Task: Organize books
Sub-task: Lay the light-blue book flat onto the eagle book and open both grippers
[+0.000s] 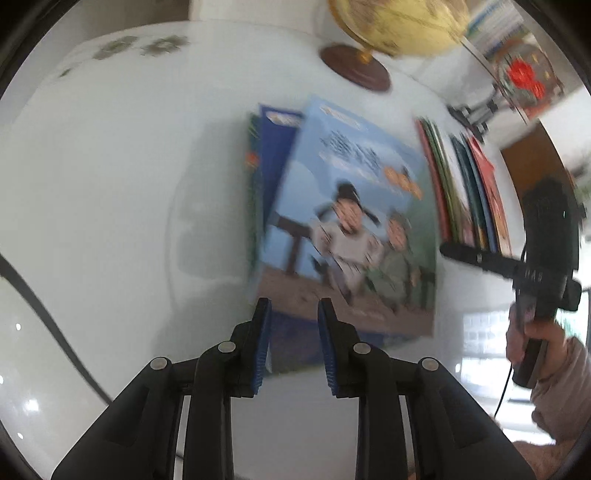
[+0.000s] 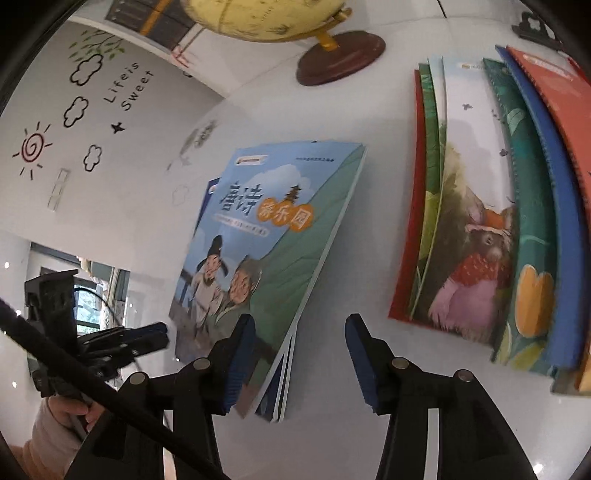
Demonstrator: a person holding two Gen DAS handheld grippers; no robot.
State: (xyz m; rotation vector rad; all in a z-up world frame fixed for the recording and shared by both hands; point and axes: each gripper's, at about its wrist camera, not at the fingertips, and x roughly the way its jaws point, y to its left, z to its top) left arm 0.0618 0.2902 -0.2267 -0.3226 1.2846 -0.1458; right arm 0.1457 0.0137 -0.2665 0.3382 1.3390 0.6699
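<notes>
- Left hand-held gripper point(image 1: 293, 314), at bottom centre of its view, gapes, holding nothing.
- Right hand-held gripper point(image 2: 299, 332) likewise spread, empty.
- Blue book stack point(image 2: 258, 251) lies mid-frame on the white counter point(image 1: 110, 221).
- Fanned books point(image 2: 498, 221) at right; globe point(image 2: 266, 18) at top.

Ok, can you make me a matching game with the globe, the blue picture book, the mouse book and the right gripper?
Things:
1. globe
2. blue picture book
3. mouse book
4. right gripper

Descriptions:
A. lying in the spread-out row of books
B. open, holding nothing
C. on top of a small stack
D. yellow, on a brown round base

Pairs: 1-D, 2-C, 3-A, 4-B
</notes>
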